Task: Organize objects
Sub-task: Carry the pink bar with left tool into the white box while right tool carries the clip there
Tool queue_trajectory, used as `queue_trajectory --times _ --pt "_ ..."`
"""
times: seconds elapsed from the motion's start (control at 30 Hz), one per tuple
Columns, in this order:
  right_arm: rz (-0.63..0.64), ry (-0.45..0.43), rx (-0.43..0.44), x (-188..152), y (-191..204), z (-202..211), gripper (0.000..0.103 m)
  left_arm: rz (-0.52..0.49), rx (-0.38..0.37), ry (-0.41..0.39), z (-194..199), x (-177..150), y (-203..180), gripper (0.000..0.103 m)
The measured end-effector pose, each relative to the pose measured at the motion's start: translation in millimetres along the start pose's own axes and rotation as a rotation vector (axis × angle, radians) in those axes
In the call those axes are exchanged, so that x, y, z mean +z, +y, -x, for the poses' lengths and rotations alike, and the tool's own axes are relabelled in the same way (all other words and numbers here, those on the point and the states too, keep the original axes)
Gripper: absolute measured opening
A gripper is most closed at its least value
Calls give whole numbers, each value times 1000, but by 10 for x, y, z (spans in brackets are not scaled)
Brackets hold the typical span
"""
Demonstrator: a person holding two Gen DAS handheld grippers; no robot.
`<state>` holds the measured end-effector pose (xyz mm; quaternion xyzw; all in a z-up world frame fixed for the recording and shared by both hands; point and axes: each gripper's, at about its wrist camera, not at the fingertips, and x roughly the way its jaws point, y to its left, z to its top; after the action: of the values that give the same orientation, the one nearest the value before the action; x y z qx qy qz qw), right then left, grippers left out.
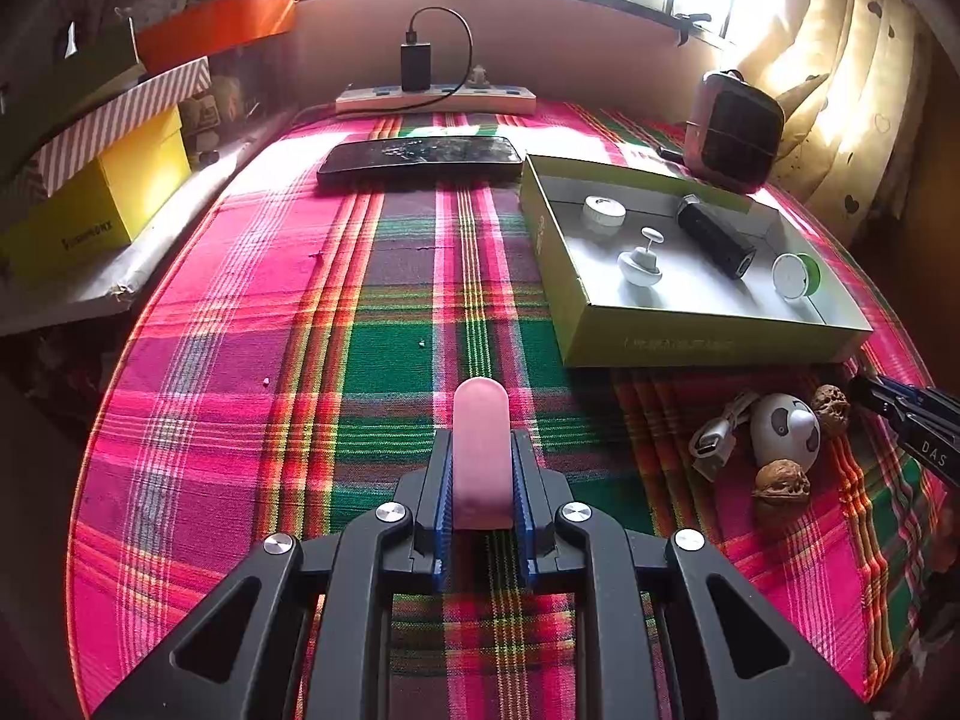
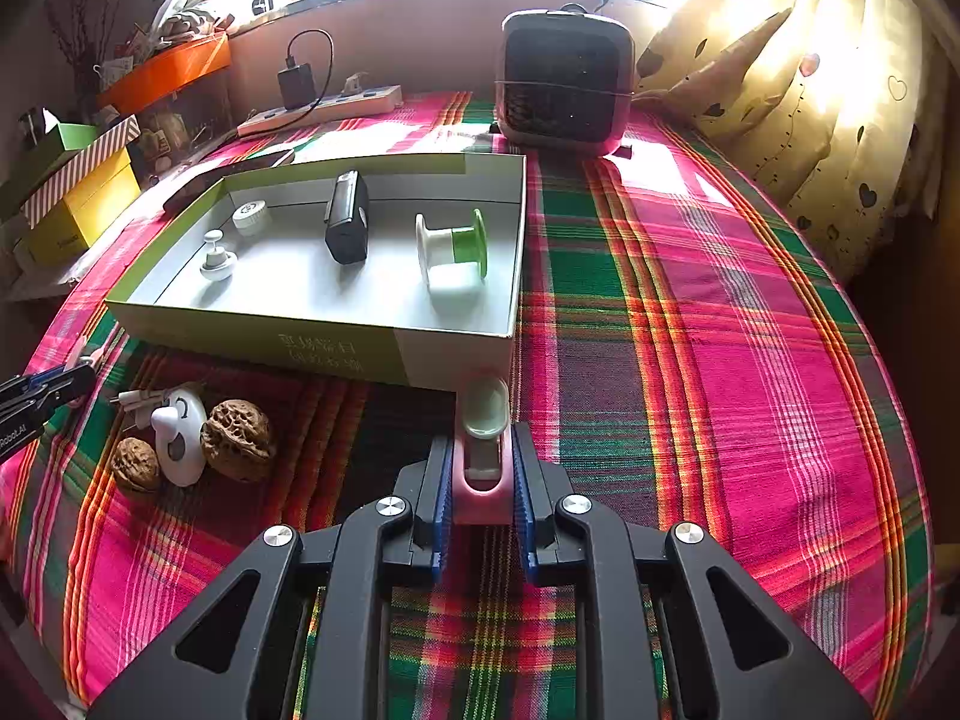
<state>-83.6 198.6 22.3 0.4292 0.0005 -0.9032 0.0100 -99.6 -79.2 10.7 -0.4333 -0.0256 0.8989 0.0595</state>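
In the left wrist view my left gripper (image 1: 481,444) is shut on a pink rounded bar (image 1: 480,414) that sticks out forward, just above the plaid cloth. In the right wrist view my right gripper (image 2: 482,438) is shut on a pink slotted piece (image 2: 483,501) with a pale green cap (image 2: 486,414), close to the near wall of the green box (image 2: 336,348). The box holds a white round cap (image 2: 251,217), a white knob (image 2: 217,257), a black cylinder (image 2: 348,222) and a green-and-white spool (image 2: 453,249). Each gripper shows at the edge of the other's view.
Two walnuts (image 2: 239,439), a white panda toy (image 2: 180,438) and a USB cable (image 1: 717,435) lie in front of the box. A dark phone (image 1: 420,157), a power strip (image 1: 435,97) and a small heater (image 2: 567,81) stand at the back. Stacked boxes (image 1: 102,192) line the left, curtains the right.
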Motion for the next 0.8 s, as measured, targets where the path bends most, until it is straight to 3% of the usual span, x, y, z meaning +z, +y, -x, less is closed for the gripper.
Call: queue_trajectory --times 0.43,0.8 --pt "-4 -37 9 60 -15 152 18 -13 -24 -50 156 109 -58 16" --pt "-1 -81 33 235 -5 310 18 -30 -87 -81 287 339 -181 16"
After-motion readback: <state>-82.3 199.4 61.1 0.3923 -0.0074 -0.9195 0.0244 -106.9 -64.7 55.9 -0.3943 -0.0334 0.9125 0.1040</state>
